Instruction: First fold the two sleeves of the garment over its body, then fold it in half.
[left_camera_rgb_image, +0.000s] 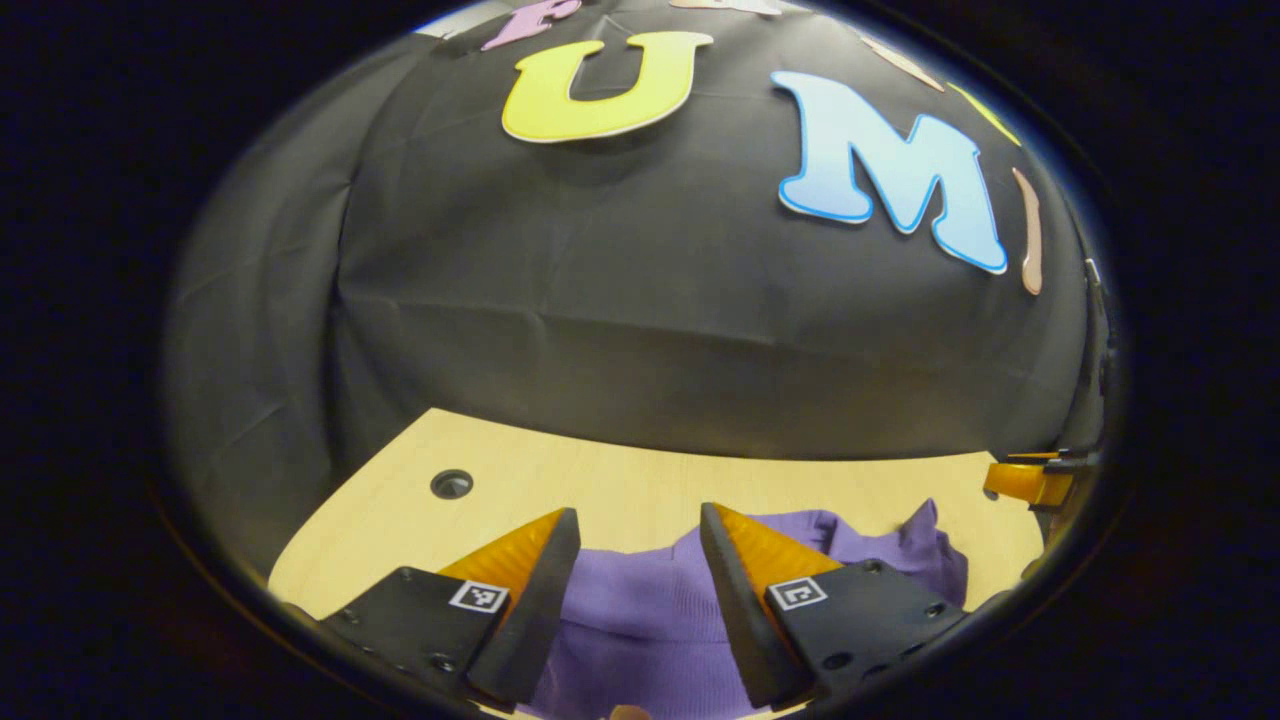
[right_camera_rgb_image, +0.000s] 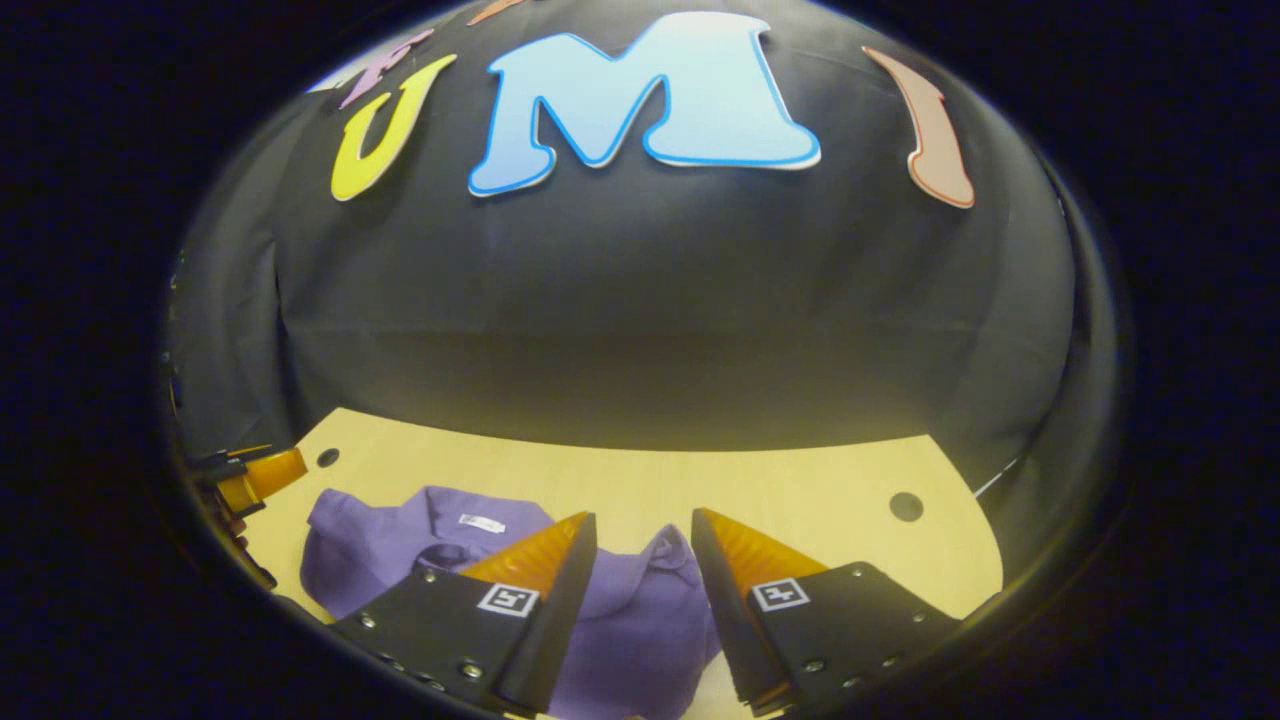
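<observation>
My left gripper (left_camera_rgb_image: 638, 528): jaws apart, nothing btwn them; it hangs above the purple garment (left_camera_rgb_image: 650, 620), not gripping cloth; my right gripper (right_camera_rgb_image: 642, 530): same condition, jaws spread, no hold on anything, poised over the garment's right-hand part.

Garment posn: lies on the light wood table (left_camera_rgb_image: 600, 480), near my edge, well apart from the booth wall; in the right gripper view it spreads from the table's left side to just under my fingers; collar opening faces up w/ a small white neck tag (right_camera_rgb_image: 482, 523) inside. Far edge is bunched and lumpy in both views; a raised fold of cloth (left_camera_rgb_image: 925, 530) stands up at its right end.

Progress, my judgement: cloth looks crumpled rather than squared; I cannot tell whether either sleeve is already laid over the body; halving fold not yet done. Left to do: confirm/complete sleeve folds, then fold in half.

Writing: neck tag too small to read; square coded markers (right_camera_rgb_image: 505, 600) on finger mounts, no legible text; no brand seen.

Table also has round holes (left_camera_rgb_image: 451, 484), one toward each far corner.
</observation>
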